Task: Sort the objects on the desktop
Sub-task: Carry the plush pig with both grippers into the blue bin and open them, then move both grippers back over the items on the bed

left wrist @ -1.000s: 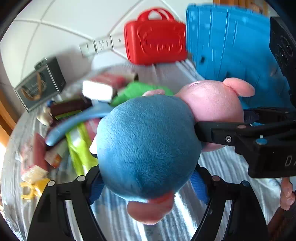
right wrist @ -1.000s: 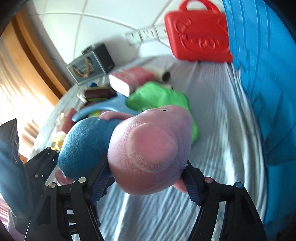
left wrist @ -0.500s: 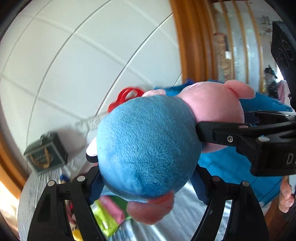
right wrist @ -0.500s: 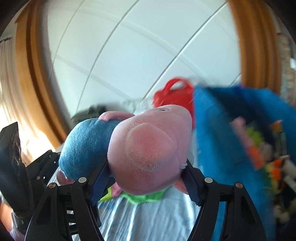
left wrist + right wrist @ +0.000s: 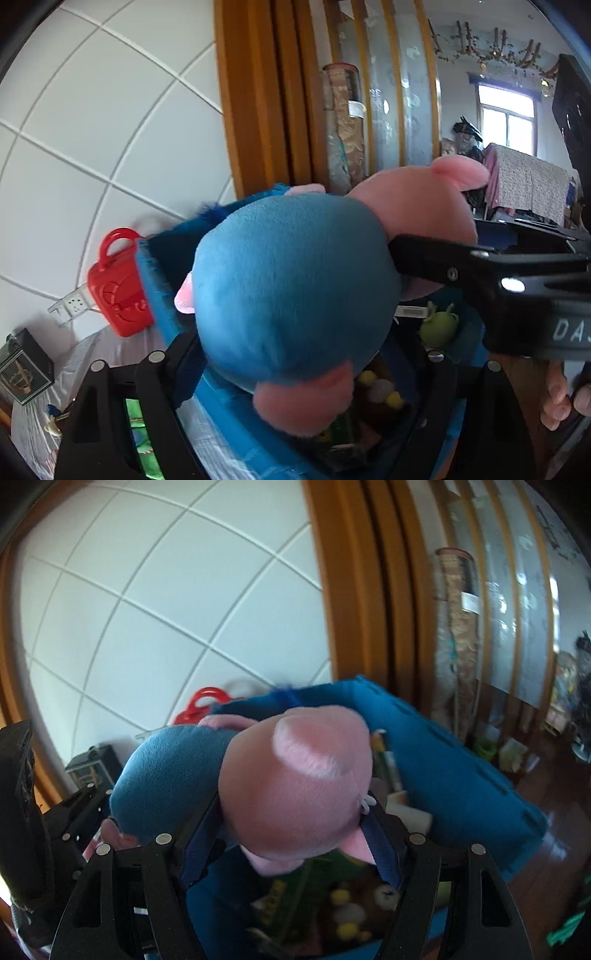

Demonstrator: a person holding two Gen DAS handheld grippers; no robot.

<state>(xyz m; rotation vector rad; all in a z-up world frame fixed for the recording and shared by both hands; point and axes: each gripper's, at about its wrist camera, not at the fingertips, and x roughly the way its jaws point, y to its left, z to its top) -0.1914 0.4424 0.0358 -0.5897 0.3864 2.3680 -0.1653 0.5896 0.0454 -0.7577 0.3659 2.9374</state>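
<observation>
- You are carrying the plush pig (image 5: 291, 291) between both grippers, held up over the open blue bin (image 5: 454, 775); it touches neither the bin nor the tabletop (image 5: 74, 354).
- Your left gripper (image 5: 295, 354) has its fingers on either side of the pig's blue body. Those fingers are opening at this moment, with the body between them; the blue pad (image 5: 188, 373) at 8 o'clock of the body lies against the plush.
- Your right gripper (image 5: 291, 830) is clenched on the pig's pink head, its blue pads (image 5: 201, 842) pressed in at 8 o'clock and 4 o'clock of the head.
- In the left wrist view the right gripper's fingers (image 5: 436, 258) come in from 3 o'clock and meet the pig where the pink head joins the blue body.
- A pink foot (image 5: 303, 395) hangs at 6 o'clock of the body in the left wrist view, above the bin's contents.
- Inside the bin you can see a green plush figure (image 5: 439, 326) at 4 o'clock of the pig, and yellow and white soft balls (image 5: 380, 387) just below the foot; the rest is dark and too blurred to tell.
- The red toy case (image 5: 118, 291) stands against the white tiled wall (image 5: 110, 147) at 9 o'clock, just beside the bin's outer wall, with a white power strip (image 5: 72, 304) just beside it.
- A dark box (image 5: 24, 365) sits on the striped tabletop at 8 o'clock, well apart from the bin.
- Your fingers on the handle (image 5: 557, 398) show at 4 o'clock of the left wrist view.
</observation>
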